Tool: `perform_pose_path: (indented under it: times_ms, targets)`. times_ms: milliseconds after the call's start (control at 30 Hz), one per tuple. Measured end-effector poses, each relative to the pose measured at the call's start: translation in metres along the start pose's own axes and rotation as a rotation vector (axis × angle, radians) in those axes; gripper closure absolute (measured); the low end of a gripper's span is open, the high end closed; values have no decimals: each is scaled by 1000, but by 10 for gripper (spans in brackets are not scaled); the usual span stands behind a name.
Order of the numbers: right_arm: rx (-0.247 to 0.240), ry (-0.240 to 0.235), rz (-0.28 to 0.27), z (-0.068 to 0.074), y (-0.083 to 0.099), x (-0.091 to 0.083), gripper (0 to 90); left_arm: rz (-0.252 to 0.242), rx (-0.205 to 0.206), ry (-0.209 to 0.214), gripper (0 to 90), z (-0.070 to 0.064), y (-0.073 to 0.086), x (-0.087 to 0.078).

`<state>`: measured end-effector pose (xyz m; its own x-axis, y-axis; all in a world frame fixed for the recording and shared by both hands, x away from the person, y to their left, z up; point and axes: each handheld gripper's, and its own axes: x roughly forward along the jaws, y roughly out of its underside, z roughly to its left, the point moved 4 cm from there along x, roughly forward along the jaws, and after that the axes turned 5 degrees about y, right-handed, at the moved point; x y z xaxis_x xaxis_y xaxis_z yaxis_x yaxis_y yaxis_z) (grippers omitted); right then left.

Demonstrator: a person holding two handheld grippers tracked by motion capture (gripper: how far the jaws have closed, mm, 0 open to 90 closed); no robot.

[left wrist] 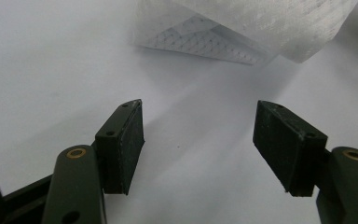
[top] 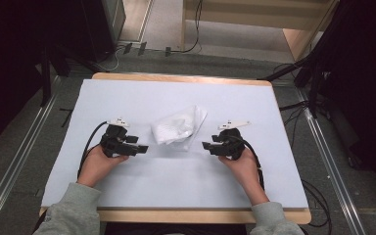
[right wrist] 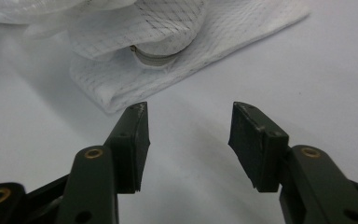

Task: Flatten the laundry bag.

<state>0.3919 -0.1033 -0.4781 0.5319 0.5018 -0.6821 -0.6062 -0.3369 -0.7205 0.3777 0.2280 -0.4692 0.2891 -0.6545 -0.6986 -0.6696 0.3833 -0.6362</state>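
Cloth: white mesh fabric bundle [top: 178, 127], crumpled and loosely folded, lying mid-table on the pale sheet [top: 127, 95] between both tools, so either side can reach an edge.
Fabric detail: fine grid weave; thin metallic ring or band peeking from a fold in the right gripper view, identity unclear.
Left gripper [top: 138, 148]: released, jaws spread wide, nothing between them; low over the sheet, near the bundle but apart from it, pointing inward.
Left pads [left wrist: 129, 144]: aimed at the near folded corner [left wrist: 205, 44], probably lined up for a pinch there.
Right gripper [top: 208, 146]: released too, jaws parted and bare; just short of the fabric's hem [right wrist: 121, 95], facing the left one.
Hands: left hand [top: 98, 164] and right hand [top: 245, 164] resting low at the table's near side, mirrored, likely for steadiness.
Likely stage: start pose, cloth untouched.
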Motion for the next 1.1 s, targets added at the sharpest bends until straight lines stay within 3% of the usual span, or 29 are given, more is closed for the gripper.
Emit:
perform_pose_path:
  times_ms: [200,367,433,733,900,1100]
  targets:
    - [-12,-18,4,6,-5,3,564,-6,-1,-4,345,-1,2,-3]
    - [-45,-31,18,14,-10,10,675,-18,-6,-11,346,-1,6,-8]
    - [-47,-46,22,19,-14,15,764,-20,-9,-17,346,-1,8,-11]
    - [-43,-42,66,21,-19,36,804,-34,-18,-38,346,-2,15,-19]
    - [-22,-41,65,19,-25,45,812,-37,-28,-40,346,-1,17,-21]
    - [-32,-30,59,18,-29,51,812,-38,-29,-45,346,-1,19,-23]
